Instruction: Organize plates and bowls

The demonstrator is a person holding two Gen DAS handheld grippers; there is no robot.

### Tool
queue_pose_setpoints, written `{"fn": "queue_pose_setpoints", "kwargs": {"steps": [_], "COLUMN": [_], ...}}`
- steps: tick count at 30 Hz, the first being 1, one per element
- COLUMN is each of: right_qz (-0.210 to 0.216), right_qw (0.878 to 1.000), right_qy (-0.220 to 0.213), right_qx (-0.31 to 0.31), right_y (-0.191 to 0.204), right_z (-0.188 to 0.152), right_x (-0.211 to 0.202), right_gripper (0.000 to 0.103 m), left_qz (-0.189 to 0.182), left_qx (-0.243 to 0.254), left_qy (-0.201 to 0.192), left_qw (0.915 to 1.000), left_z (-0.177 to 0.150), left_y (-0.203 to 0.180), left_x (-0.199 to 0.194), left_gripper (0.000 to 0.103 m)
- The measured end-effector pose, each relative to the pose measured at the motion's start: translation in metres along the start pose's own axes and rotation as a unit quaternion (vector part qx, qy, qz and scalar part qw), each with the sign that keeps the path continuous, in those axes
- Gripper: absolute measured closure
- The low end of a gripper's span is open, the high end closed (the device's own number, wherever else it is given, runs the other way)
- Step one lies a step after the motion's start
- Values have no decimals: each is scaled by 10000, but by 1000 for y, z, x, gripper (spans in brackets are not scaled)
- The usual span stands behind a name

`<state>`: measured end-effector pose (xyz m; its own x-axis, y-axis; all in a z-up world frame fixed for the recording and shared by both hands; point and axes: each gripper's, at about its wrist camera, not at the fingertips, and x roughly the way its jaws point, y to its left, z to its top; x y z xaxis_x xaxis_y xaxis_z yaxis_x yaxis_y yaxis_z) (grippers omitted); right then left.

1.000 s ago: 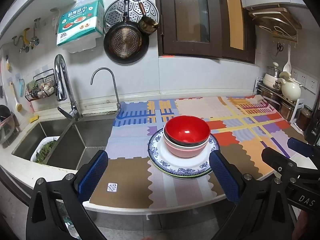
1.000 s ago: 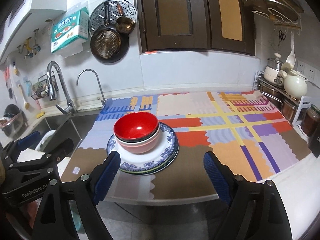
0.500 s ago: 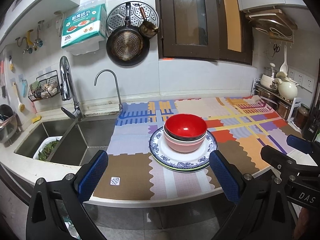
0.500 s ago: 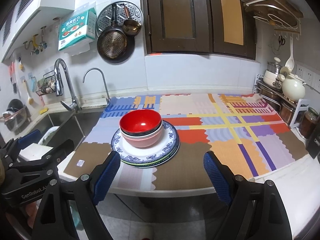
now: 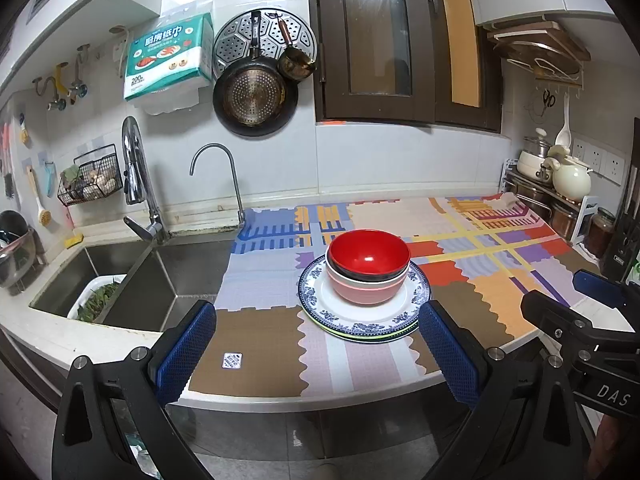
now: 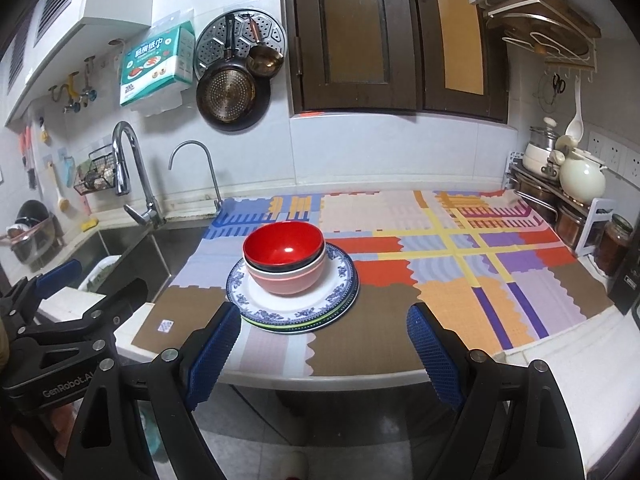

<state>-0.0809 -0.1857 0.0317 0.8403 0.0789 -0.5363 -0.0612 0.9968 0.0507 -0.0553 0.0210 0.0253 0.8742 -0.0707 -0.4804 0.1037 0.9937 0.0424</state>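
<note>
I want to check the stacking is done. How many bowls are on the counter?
2, nested: the red bowl sits inside a pink bowl, on the blue-patterned plate on the colourful mat. A thin white rim between them may be a third bowl, hidden.

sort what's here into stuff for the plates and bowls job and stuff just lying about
For the job: red bowl, pink bowl, blue-rimmed plate stacked under them.

Just lying about: hanging pan, paper towel pack, cream teapot, sink, patterned mat.
</note>
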Motion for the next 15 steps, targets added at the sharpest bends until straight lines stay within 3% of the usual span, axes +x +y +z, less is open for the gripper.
{"fn": "queue_pose_setpoints", "kwargs": {"steps": [15], "right_qz": [11], "right_qw": [10000], "right_qy": [-57], "right_qx": [-1], "right_y": [-2], "right_z": [-2], "right_x": [-6], "right_gripper": [17], "left_qz": [-26], "left_qx": [7], "left_qy": [-10], "left_qw": [10000], "left_z": [-1], "left_y": [-3], "left_x": [-5], "left_gripper": [0]}}
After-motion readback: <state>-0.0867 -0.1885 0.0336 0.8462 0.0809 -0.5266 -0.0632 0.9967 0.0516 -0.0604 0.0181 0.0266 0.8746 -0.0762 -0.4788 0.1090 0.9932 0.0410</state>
